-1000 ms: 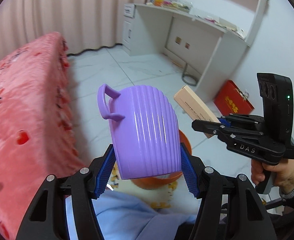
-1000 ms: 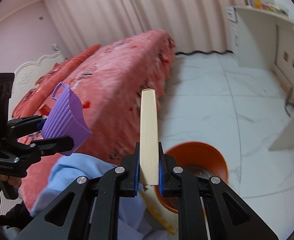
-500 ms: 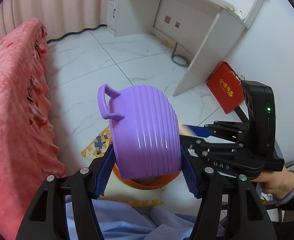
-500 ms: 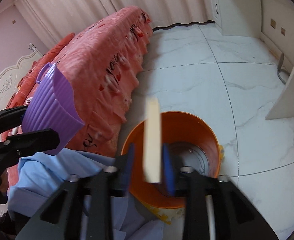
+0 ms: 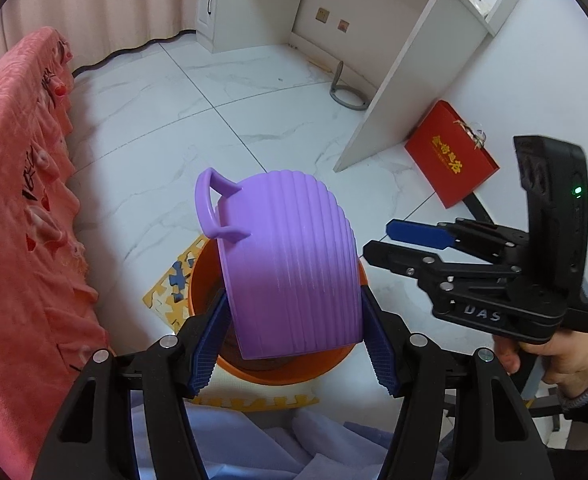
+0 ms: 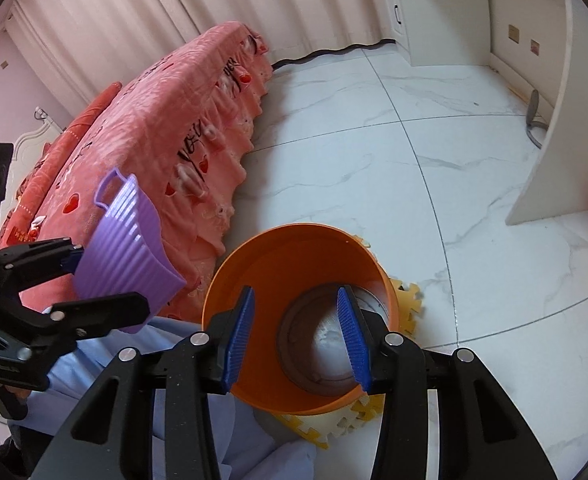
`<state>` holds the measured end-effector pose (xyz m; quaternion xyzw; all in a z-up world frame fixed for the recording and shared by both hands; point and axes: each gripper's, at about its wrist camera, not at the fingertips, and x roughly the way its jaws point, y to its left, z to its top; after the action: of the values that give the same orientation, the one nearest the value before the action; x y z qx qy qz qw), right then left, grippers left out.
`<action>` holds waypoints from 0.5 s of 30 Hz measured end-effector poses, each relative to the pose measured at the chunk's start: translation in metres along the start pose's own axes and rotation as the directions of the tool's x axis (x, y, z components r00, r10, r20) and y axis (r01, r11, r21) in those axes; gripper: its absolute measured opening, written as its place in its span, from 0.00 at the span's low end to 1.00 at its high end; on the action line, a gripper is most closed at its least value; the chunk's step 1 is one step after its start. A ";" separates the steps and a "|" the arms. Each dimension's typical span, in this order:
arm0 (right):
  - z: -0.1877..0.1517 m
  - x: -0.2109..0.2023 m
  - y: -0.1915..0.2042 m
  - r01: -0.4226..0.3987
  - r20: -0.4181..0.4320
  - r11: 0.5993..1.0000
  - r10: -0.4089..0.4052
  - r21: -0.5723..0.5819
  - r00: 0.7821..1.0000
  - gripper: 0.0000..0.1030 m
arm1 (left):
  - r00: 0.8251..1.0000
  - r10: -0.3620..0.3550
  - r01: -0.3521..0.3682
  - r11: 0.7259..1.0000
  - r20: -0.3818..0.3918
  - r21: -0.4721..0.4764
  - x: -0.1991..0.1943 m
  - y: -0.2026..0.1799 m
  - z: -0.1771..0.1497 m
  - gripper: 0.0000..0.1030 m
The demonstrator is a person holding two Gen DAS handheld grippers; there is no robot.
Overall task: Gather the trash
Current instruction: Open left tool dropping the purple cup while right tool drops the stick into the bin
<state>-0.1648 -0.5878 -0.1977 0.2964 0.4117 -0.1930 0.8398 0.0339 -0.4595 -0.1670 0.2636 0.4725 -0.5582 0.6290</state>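
Observation:
My left gripper (image 5: 294,340) is shut on a ribbed purple basket (image 5: 289,264) with a loop handle, holding it tilted above an orange bucket (image 5: 277,368). The basket also shows in the right wrist view (image 6: 123,248). My right gripper (image 6: 294,328) is open and empty, hovering right over the orange bucket (image 6: 253,260) mouth. It also shows in the left wrist view (image 5: 386,244), right of the basket. Inside the bucket I see a pale shape at the bottom; the thin wooden box cannot be made out.
A bed with a pink-red cover (image 6: 153,128) runs along the left. Yellow foam puzzle mats (image 6: 408,300) lie under the bucket on white marble floor. A white desk (image 5: 394,60) and a red gift bag (image 5: 450,160) stand at the right. Blue cloth (image 6: 93,360) lies below.
My right gripper opened and let go of the thin wooden box over the orange bucket; the box is gone from the jaws. Both grippers moved closer over the bucket.

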 end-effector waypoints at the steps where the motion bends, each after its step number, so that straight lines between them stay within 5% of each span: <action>1: 0.001 0.001 0.000 0.001 0.001 1.000 -0.001 0.003 1.000 0.43 | 1.000 -0.004 0.004 1.000 -0.005 0.002 0.001 -0.001 0.001 0.62; 5: 0.002 0.001 0.000 0.000 0.003 1.000 0.000 0.009 1.000 0.43 | 1.000 0.018 -0.018 1.000 -0.010 0.005 0.007 0.000 0.005 0.65; 8: 0.002 0.000 0.001 -0.003 0.004 1.000 0.003 0.002 1.000 0.43 | 1.000 0.030 -0.030 1.000 0.000 -0.001 0.007 0.000 0.004 0.76; 15: 0.005 -0.005 0.011 -0.019 0.008 1.000 0.019 -0.013 1.000 0.43 | 0.999 0.041 -0.041 0.999 0.005 -0.011 0.001 0.001 0.001 0.77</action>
<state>-0.1587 -0.5826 -0.1873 0.2939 0.4066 -0.1835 0.8453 0.0350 -0.4606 -0.1673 0.2683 0.4686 -0.5431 0.6430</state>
